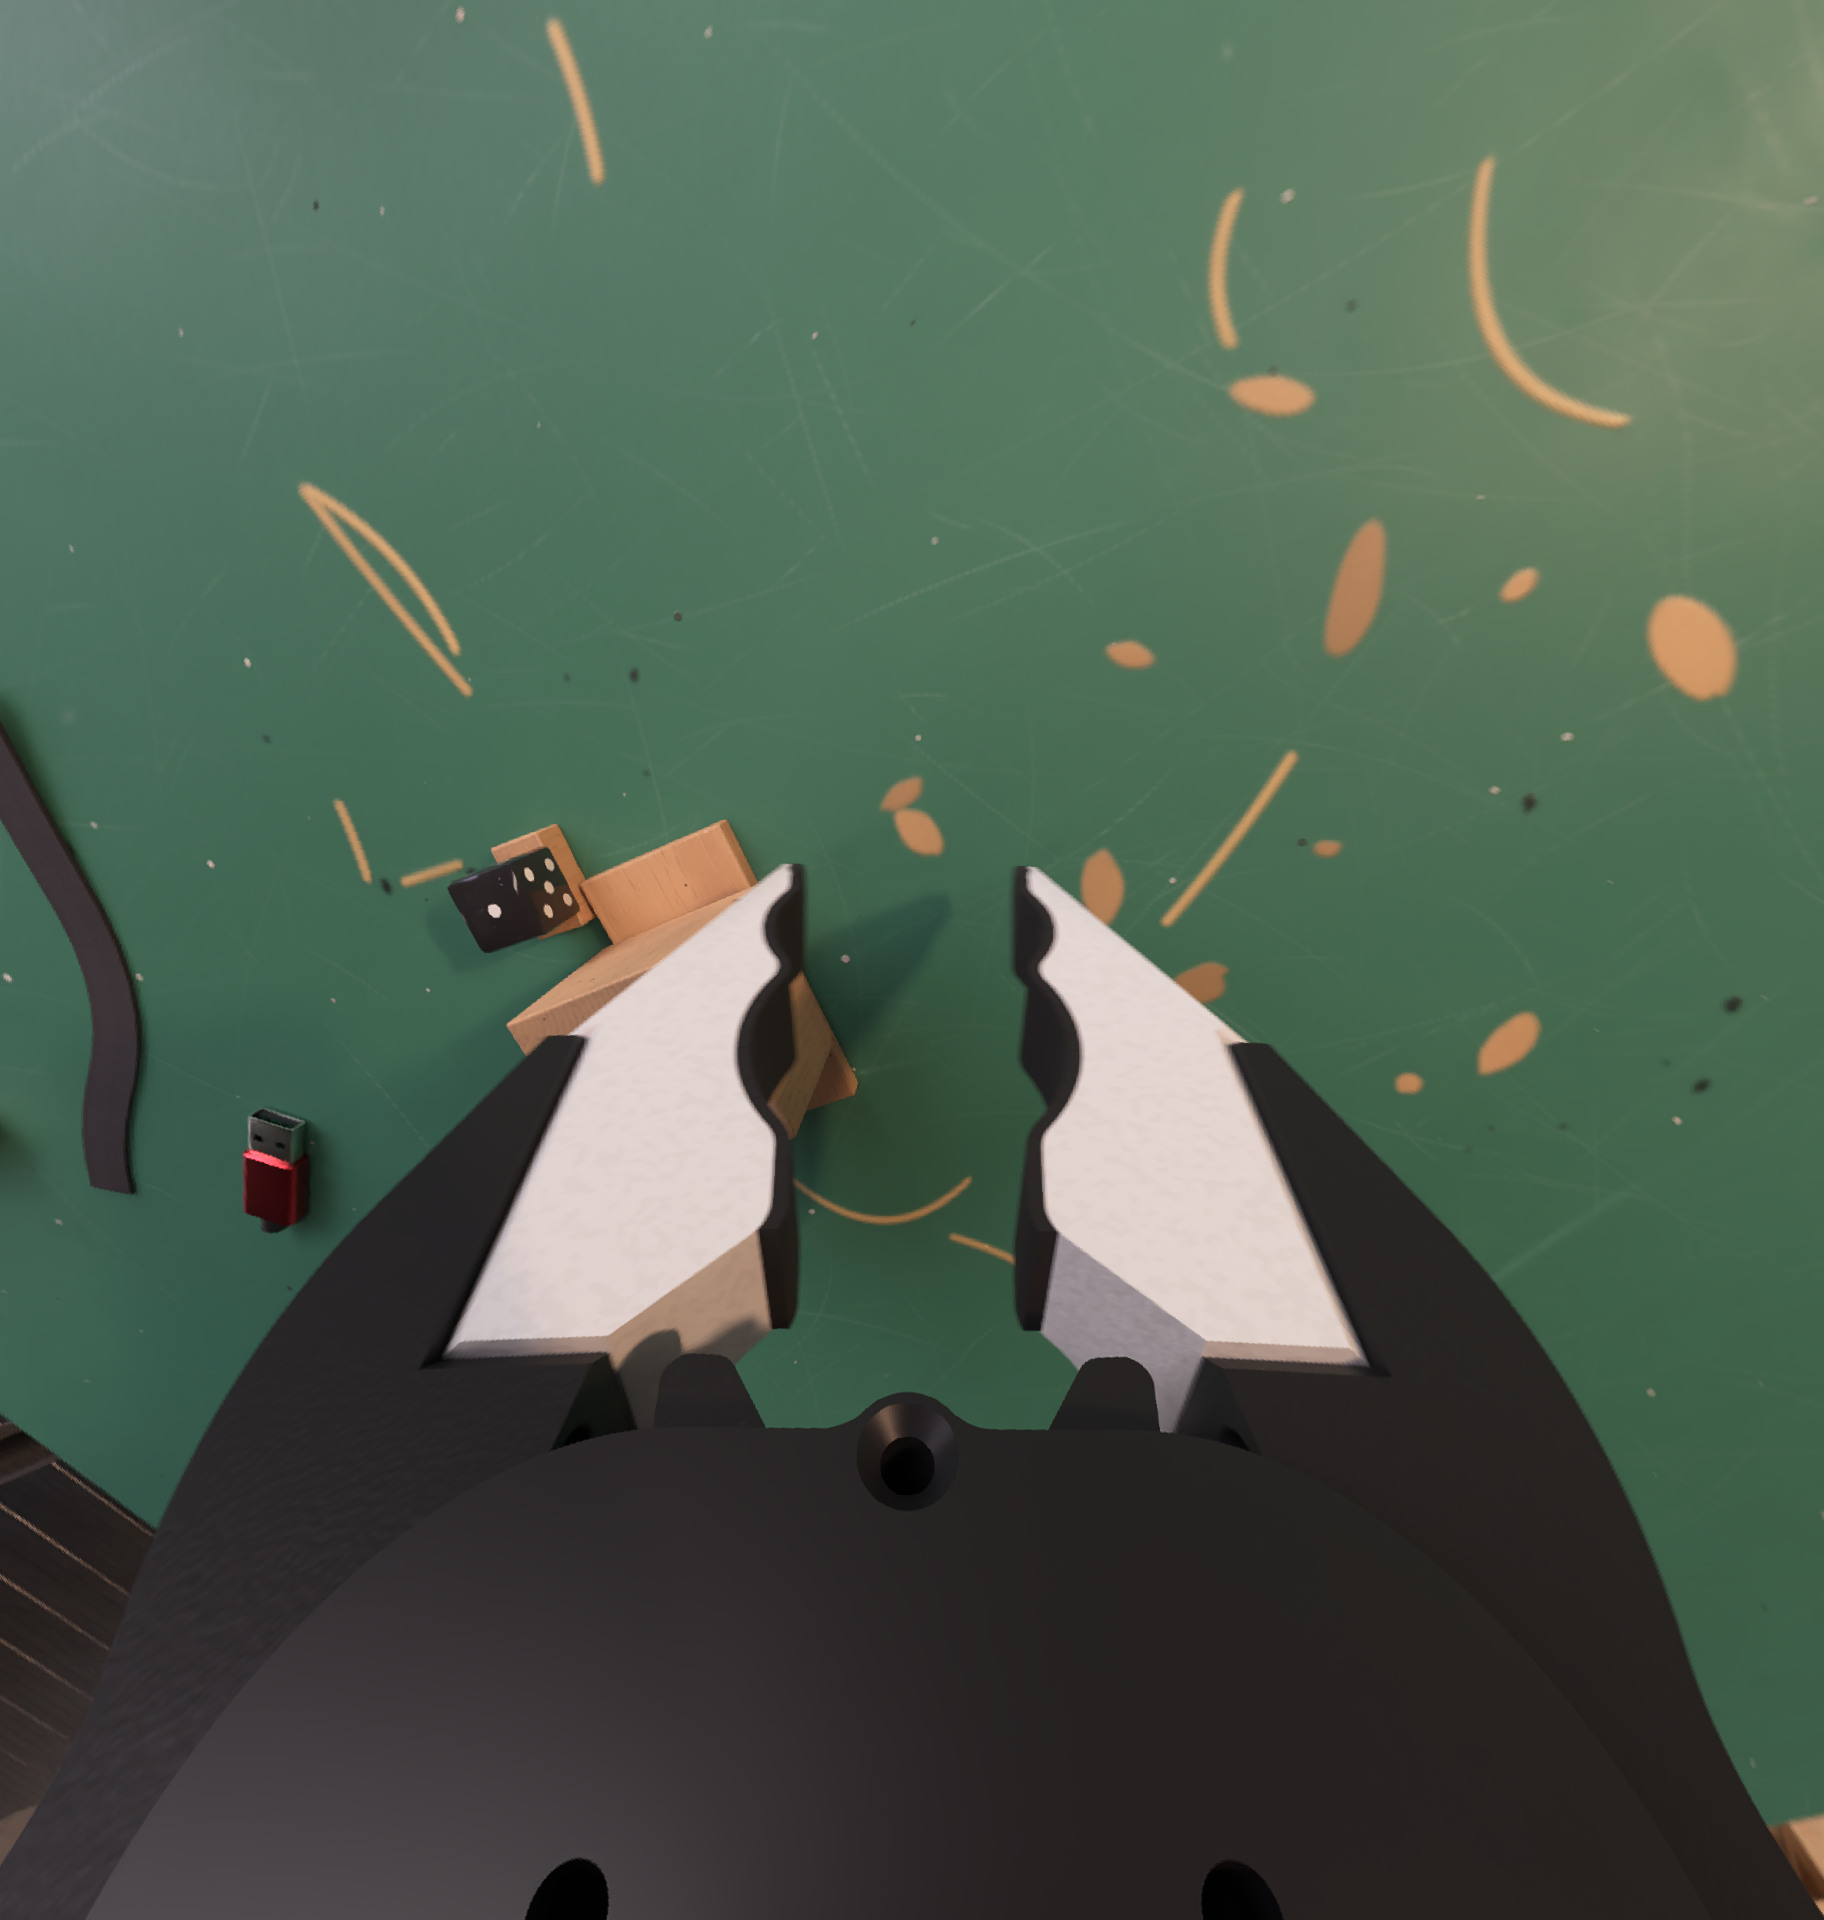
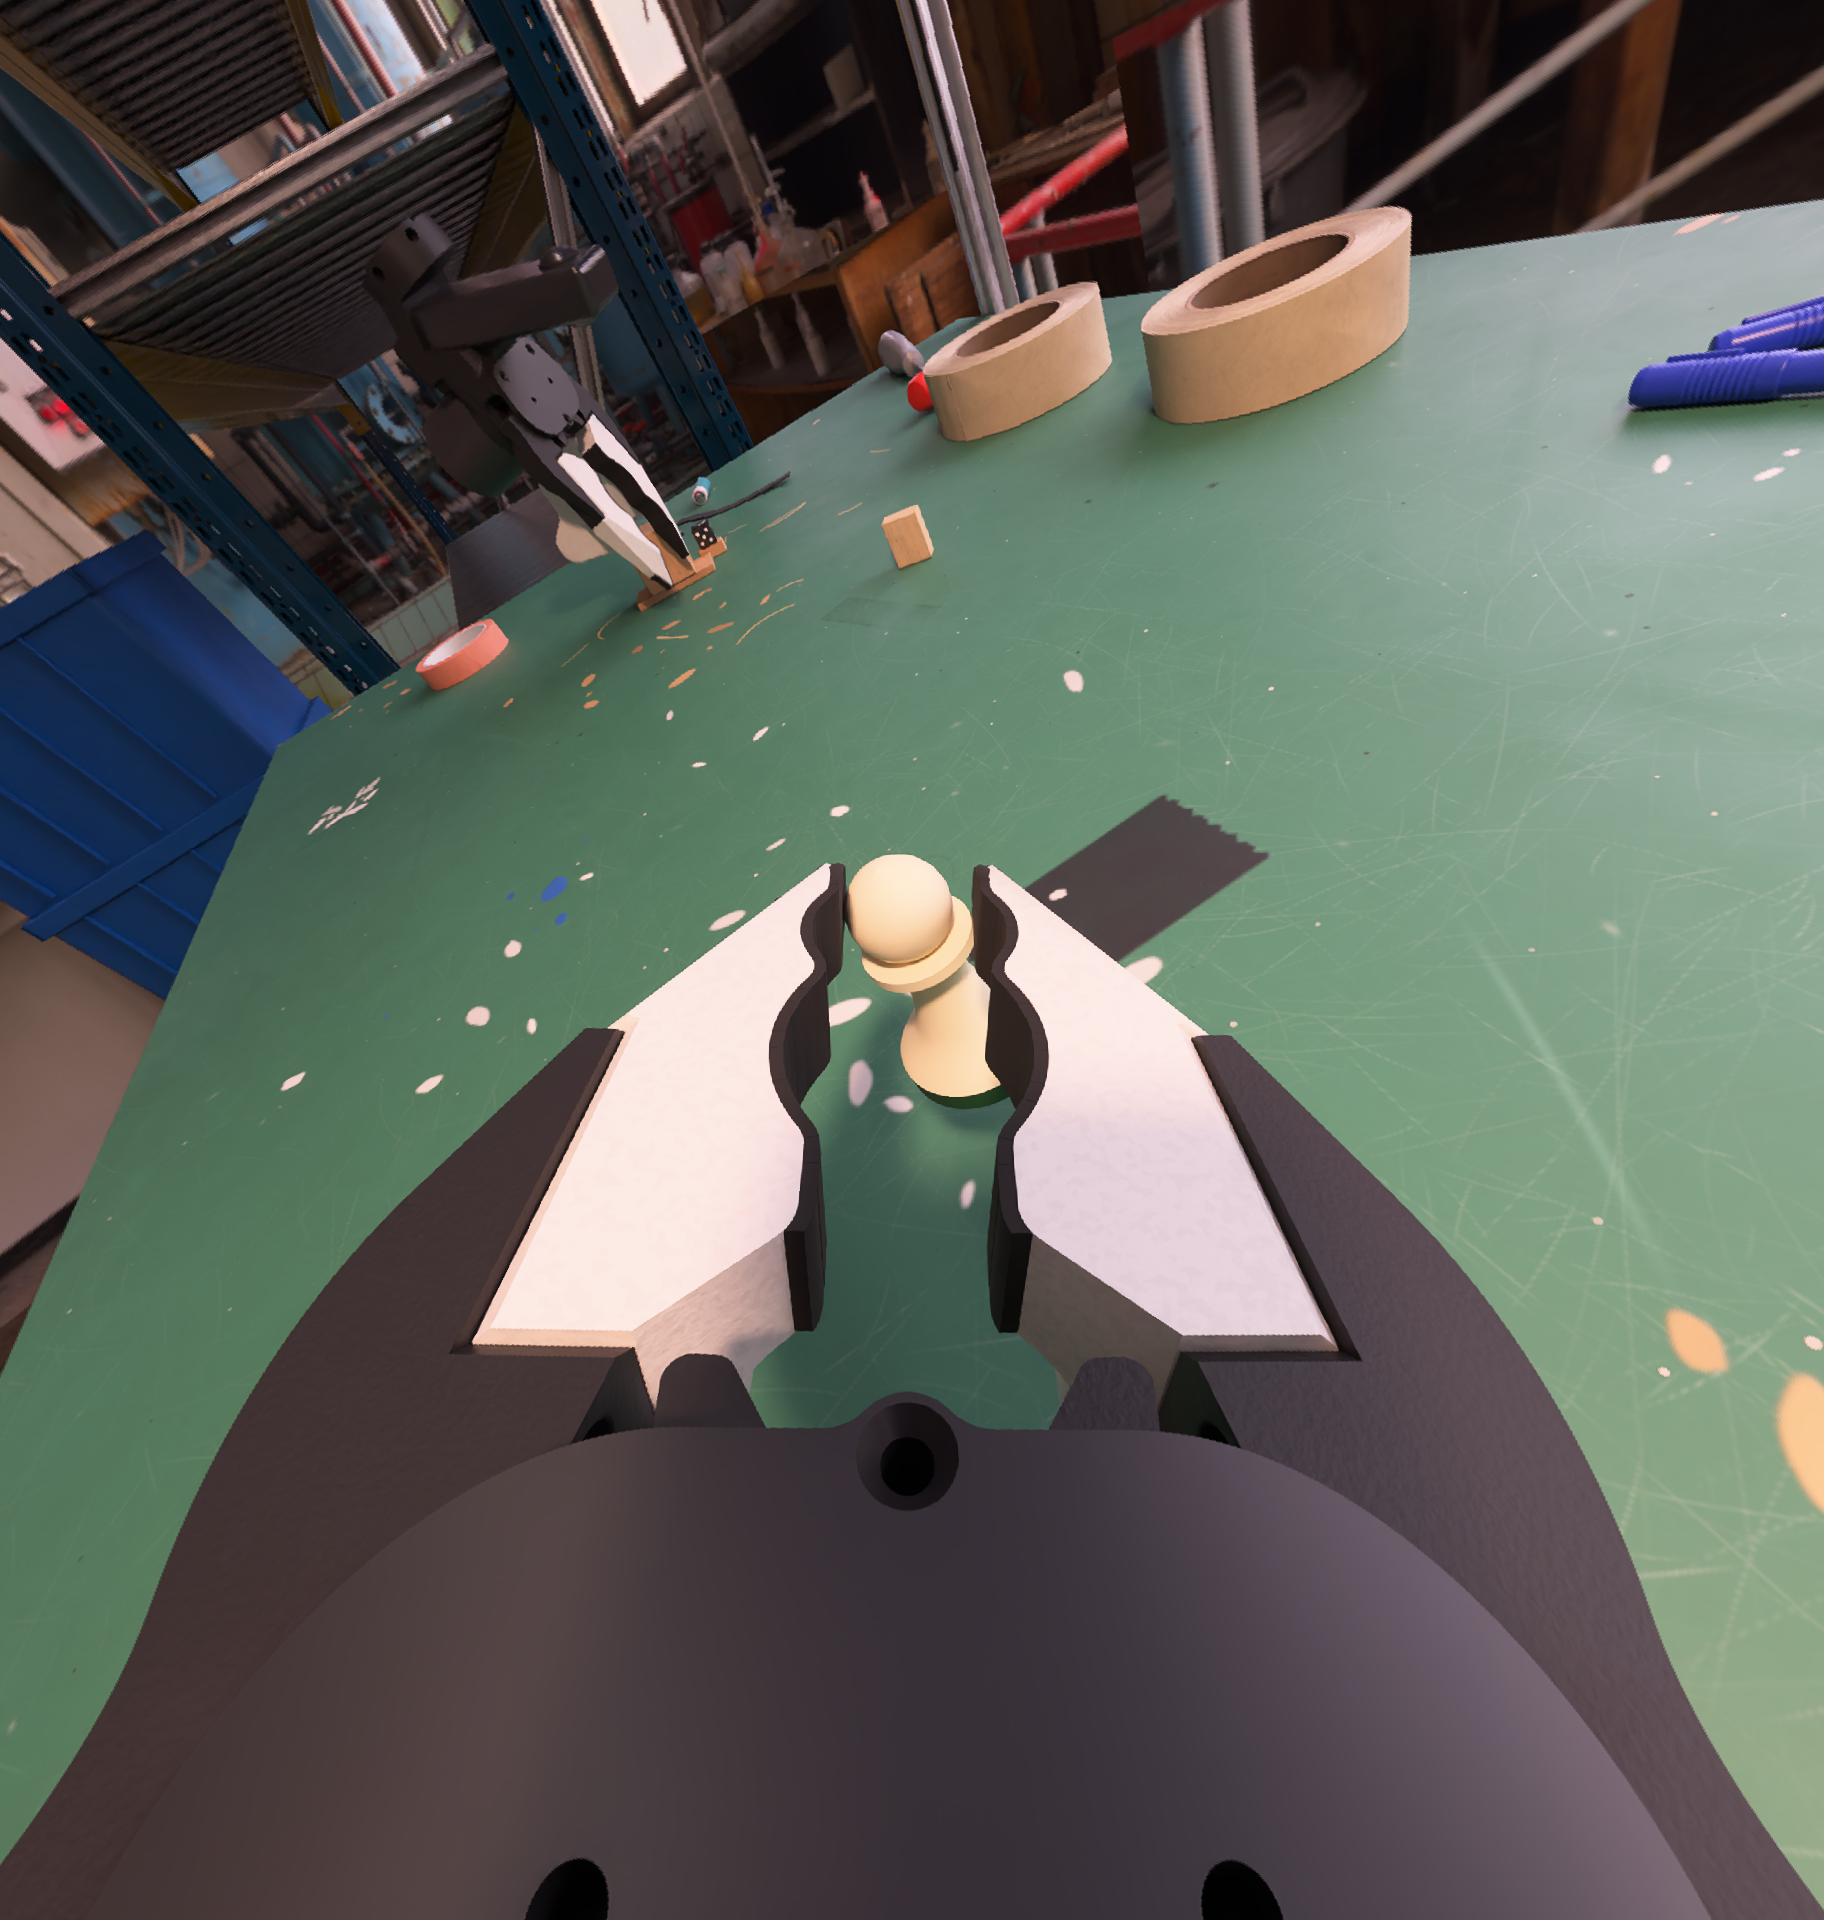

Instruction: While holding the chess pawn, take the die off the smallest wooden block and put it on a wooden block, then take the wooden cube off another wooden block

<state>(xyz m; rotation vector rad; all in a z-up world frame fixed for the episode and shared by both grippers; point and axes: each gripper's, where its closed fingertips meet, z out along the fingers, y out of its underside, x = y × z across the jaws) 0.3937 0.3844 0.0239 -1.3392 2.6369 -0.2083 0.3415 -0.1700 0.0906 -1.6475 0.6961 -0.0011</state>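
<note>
The right gripper point(image 2: 908, 914) gripped the smooth cream chess pawn point(image 2: 923, 977) by its round head, low over the scratched green table point(image 2: 1407, 935). Farther toward the left edge, the left gripper point(image 1: 908, 894) hung with fingers apart and empty above flat wooden blocks point(image 1: 669, 883). The black die point(image 1: 518, 899) with white dots sat on the smallest block point(image 1: 549, 847). A small wooden cube point(image 2: 907, 536) stood apart; two cardboard-coloured tape rolls point(image 2: 1272, 312) lay near the far edge.

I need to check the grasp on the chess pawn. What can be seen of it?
The chess pawn is cream, smooth and matte, with a round head, a collar below it, a waisted stem and a flared base partly hidden by the right finger. It is tilted, head toward the left finger. The right gripper has its fingers closed on the head and collar. Whether the base touches the green table cannot be told.
</note>
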